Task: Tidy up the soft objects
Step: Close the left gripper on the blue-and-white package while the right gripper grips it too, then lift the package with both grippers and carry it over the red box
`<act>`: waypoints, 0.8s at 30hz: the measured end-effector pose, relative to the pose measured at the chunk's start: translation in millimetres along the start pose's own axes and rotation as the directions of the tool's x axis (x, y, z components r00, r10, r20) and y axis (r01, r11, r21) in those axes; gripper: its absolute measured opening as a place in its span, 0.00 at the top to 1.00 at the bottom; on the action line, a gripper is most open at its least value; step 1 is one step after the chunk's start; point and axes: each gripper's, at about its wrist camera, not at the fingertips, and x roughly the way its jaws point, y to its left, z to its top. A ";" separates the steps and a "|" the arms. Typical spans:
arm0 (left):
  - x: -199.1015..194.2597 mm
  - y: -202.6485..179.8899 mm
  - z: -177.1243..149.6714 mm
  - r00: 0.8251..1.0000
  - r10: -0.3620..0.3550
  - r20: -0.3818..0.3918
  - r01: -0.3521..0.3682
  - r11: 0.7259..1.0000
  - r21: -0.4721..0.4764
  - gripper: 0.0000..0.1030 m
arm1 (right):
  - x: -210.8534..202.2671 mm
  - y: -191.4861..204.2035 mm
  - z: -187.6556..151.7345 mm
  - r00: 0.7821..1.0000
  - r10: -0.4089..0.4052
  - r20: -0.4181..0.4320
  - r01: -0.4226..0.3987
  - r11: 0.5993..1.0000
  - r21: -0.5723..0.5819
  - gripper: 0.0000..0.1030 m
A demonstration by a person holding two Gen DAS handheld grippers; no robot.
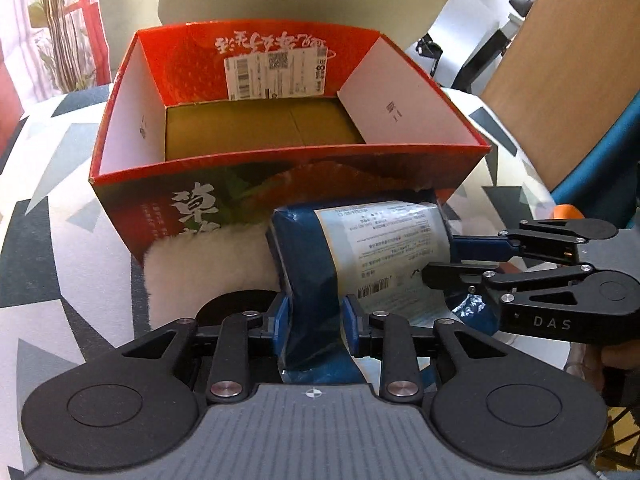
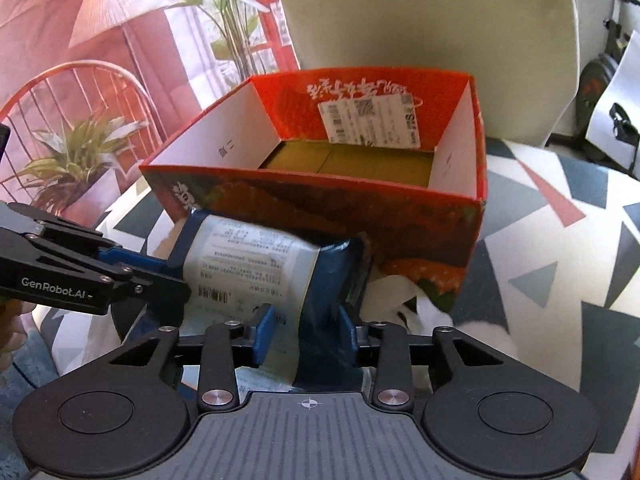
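Both the left tongs (image 1: 316,322) and right tongs (image 2: 306,330) pinch the blue snack bag (image 1: 360,252) before the red strawberry box (image 1: 280,184).

"DAS" on right tool (image 1: 440,258); "GenRobot.AI" on left tool (image 2: 176,276).

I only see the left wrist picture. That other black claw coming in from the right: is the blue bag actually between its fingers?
Observer: Yes. In the right wrist view the blue bag sits between the right gripper's two blue pads.
Operator: Any writing on my own claw?
Observer: The left gripper's side reads GenRobot.AI.
Operator: What's left of the red box?
Observer: A pink backdrop showing a lamp and a red chair.
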 end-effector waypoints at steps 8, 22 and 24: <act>10.0 2.5 6.8 1.000 -0.019 -0.006 0.019 1.000 -0.015 0.61 | 8.6 -5.2 0.6 1.000 0.025 -0.009 -0.025 0.999 0.033 0.64; 13.7 3.3 6.2 0.999 -0.037 0.012 0.037 0.999 0.031 0.55 | 16.3 -8.0 0.6 0.999 0.039 -0.027 -0.037 0.997 0.067 0.59; 2.2 -0.1 6.0 0.999 -0.034 0.039 0.032 0.998 0.055 0.55 | 7.3 -1.5 1.8 0.999 0.044 -0.007 -0.044 0.998 0.046 0.62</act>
